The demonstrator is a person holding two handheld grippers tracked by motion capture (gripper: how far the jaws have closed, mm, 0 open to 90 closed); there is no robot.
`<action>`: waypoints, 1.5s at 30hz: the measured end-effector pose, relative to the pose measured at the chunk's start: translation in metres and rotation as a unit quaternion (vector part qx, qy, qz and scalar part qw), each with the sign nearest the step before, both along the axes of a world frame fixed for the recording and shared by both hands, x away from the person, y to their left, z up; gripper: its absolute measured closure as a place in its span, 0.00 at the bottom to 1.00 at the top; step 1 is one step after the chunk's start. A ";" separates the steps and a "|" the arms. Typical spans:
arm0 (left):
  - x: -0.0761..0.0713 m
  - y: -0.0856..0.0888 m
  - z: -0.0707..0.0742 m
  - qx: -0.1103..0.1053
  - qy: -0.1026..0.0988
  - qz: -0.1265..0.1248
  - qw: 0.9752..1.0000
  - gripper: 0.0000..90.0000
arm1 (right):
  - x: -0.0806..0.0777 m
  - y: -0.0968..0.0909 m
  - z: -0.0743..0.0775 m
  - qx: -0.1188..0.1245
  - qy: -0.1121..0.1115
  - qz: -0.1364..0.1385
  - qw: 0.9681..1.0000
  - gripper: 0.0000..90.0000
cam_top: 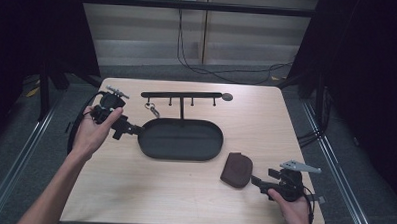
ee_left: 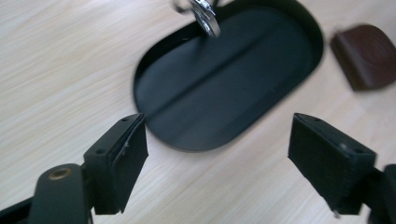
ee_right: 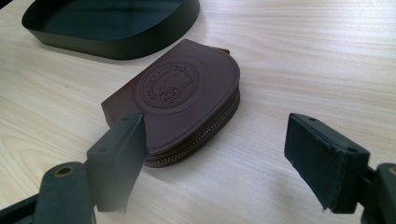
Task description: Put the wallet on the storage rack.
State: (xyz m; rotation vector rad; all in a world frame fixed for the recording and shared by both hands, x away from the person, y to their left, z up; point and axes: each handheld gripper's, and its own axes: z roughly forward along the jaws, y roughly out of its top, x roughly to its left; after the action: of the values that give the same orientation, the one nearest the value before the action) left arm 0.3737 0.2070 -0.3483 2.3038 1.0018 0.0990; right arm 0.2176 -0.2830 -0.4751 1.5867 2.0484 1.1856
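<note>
Right gripper view: my right claw [ee_right: 212, 158] gapes wide before the brown coin pouch [ee_right: 180, 100], black tray [ee_right: 112, 44] at eleven o'clock; next, I judge, advance and pinch.

You are working in a recording lab or test bay, not a home. The pale wood-grain bench [cam_top: 183, 191] stands on grey carpet between metal floor rails [cam_top: 14, 160], black curtains [cam_top: 34, 26] hang either side, and loose black cables [cam_top: 223, 70] trail behind.
</note>
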 end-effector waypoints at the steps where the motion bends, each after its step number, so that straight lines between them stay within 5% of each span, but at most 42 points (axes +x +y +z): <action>1: -0.002 0.000 -0.002 -0.001 0.000 0.003 1.000 0.21 | 0.000 0.000 0.000 0.000 0.000 0.000 1.000 0.24; 8: -0.028 0.009 -0.026 -0.019 -0.030 0.024 0.999 0.21 | -0.001 -0.003 0.001 0.007 0.001 0.000 1.000 0.24; 17: -0.058 0.032 -0.052 -0.068 -0.035 0.062 0.995 0.21 | 0.000 -0.005 0.002 0.030 0.011 0.005 0.999 0.28; 29: -0.100 0.037 -0.091 -0.073 -0.036 0.061 0.995 0.28 | -0.004 -0.006 0.008 0.035 0.019 0.008 0.999 0.29; 35: -0.115 0.037 -0.111 -0.050 -0.027 0.087 0.995 0.24 | -0.005 -0.006 0.012 0.033 0.048 0.036 0.998 0.33; 38: -0.124 0.042 -0.114 -0.068 -0.032 0.097 0.992 0.24 | -0.004 -0.006 0.011 0.030 0.061 0.047 0.997 0.32; 45: -0.136 0.046 -0.124 -0.074 -0.019 0.077 0.994 0.22 | 0.013 0.003 0.016 0.032 0.085 0.066 0.994 0.27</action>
State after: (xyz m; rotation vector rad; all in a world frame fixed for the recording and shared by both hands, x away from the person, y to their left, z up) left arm 0.2376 0.2530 -0.4728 2.0825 1.1291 0.1274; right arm 0.2302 -0.2801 -0.4591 1.6541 2.2756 1.2098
